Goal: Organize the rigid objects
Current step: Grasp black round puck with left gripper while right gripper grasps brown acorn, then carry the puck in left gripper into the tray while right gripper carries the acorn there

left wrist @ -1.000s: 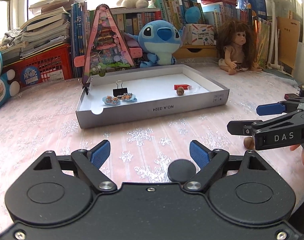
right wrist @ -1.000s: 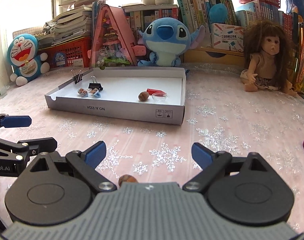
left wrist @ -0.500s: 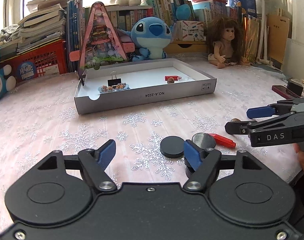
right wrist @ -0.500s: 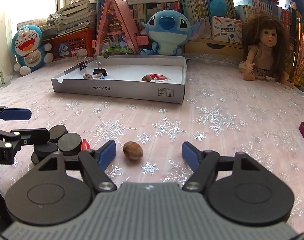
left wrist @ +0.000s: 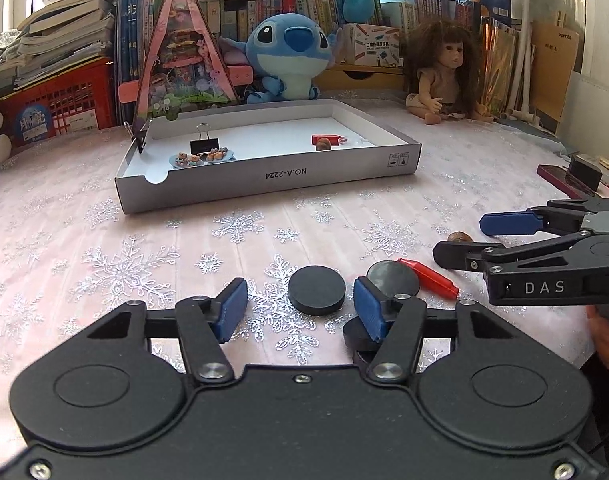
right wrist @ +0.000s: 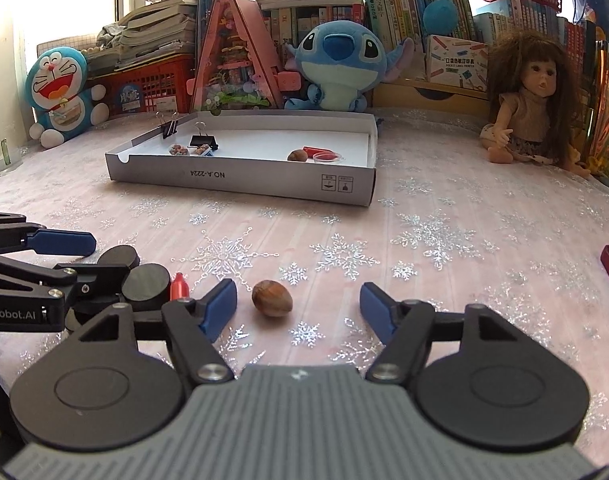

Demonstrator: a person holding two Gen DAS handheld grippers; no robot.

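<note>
Nut [right wrist: 272, 298]: brown, egg-shaped, lying on the counter [right wrist: 444, 216] between the right gripper's fingers but nearer the left one; neither pad touches it. Long axis runs roughly across the view, tilted a little, narrower end toward the right.
Black disc [left wrist: 316, 290]: flat on the counter between the left gripper's fingers, close to the right pad, with a gap on each side. More discs lie beside and under that finger.
Red peg [left wrist: 428, 278]: lies just right of the discs, long axis slanting from upper left to lower right.
Left gripper [left wrist: 300, 308]: fingers apart and have just been closing, around the disc, not pressing it.
Right gripper [right wrist: 298, 308]: fingers wide apart, slightly narrowed just now, nut between them.
Tray [right wrist: 240, 180]: white cardboard, farther back on the counter, holding binder clips, another nut and small bits.
Change: a second ago only one disc edge showed; now discs, peg and nut lie in full view.
</note>
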